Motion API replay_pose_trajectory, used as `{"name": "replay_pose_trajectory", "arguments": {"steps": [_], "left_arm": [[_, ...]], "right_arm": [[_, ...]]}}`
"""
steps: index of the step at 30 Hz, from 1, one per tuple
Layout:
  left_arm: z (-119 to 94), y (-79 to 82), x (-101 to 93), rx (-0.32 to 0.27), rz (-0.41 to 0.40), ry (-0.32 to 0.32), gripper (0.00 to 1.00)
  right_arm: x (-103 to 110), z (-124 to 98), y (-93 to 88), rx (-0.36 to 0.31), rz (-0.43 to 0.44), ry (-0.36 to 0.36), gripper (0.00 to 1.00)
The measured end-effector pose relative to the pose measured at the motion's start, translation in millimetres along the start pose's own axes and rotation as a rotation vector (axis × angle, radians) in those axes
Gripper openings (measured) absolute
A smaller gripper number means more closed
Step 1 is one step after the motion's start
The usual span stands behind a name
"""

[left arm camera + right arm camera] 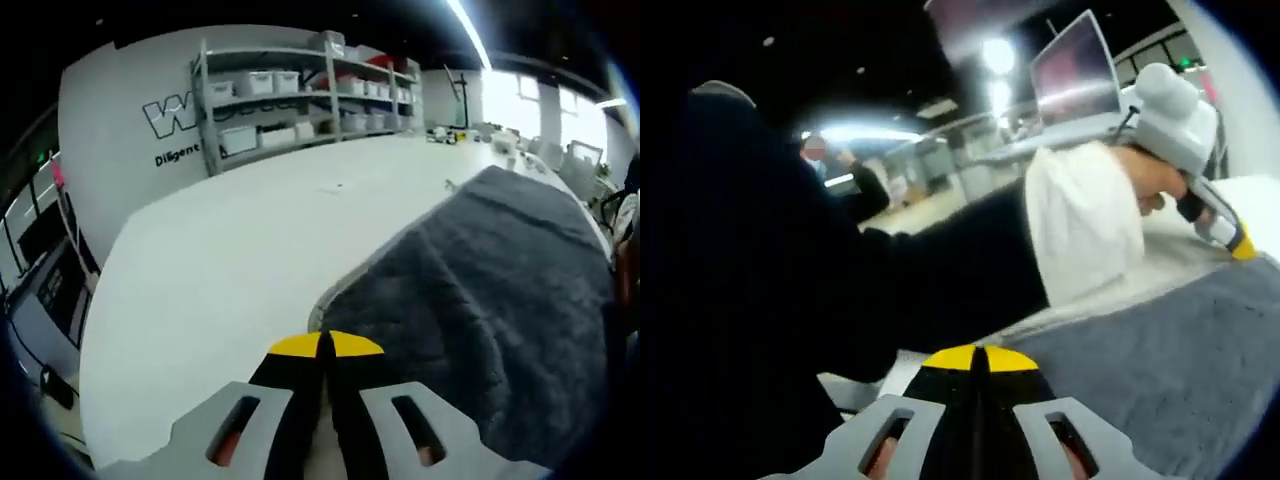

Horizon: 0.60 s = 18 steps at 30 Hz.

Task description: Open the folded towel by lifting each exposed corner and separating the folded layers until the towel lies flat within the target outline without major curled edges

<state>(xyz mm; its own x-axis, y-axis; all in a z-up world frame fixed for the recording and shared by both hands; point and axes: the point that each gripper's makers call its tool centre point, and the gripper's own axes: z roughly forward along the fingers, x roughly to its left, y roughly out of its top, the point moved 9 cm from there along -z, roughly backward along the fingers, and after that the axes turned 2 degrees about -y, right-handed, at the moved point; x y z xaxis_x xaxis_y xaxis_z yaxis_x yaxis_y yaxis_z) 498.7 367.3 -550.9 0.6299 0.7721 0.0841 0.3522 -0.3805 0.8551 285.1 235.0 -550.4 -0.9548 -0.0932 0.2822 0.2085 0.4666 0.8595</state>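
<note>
Left gripper point(326, 345), jaws pressed together on nothing, sits at the near edge of the dark grey plush towel point(480, 290) (stretching ahead-right); right gripper point(980, 358) likewise.

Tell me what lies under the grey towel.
The fluffy grey towel rests on a white tabletop, bare beyond its edge. Anything beneath the cloth, including a target outline, is covered.

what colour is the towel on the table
Dark grey towel, seen best in the left gripper view.
</note>
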Motion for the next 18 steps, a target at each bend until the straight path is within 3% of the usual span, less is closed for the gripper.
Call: {"name": "replay_pose_trajectory", "arguments": {"steps": [5, 14, 16, 18], "left_arm": [[-1, -2.6, 3.2, 0.007, -0.024, 0.01, 0.01], [-1, -2.7, 3.6, 0.018, -0.009, 0.037, 0.01], [-1, -1.1, 3.1, 0.003, -0.013, 0.026, 0.01], [-2, 6.0, -1.7, -0.091, -0.047, -0.047, 0.01]], "right_arm": [[1, 8, -6.6, 0.042, -0.012, -0.005, 0.0], [-2, 11, -6.4, 0.026, 0.038, 0.007, 0.0], [-2, 8, -4.6, 0.023, -0.002, -0.01, 0.0], [1, -2, 8.6, -0.139, 0.022, -0.041, 0.0]]}}
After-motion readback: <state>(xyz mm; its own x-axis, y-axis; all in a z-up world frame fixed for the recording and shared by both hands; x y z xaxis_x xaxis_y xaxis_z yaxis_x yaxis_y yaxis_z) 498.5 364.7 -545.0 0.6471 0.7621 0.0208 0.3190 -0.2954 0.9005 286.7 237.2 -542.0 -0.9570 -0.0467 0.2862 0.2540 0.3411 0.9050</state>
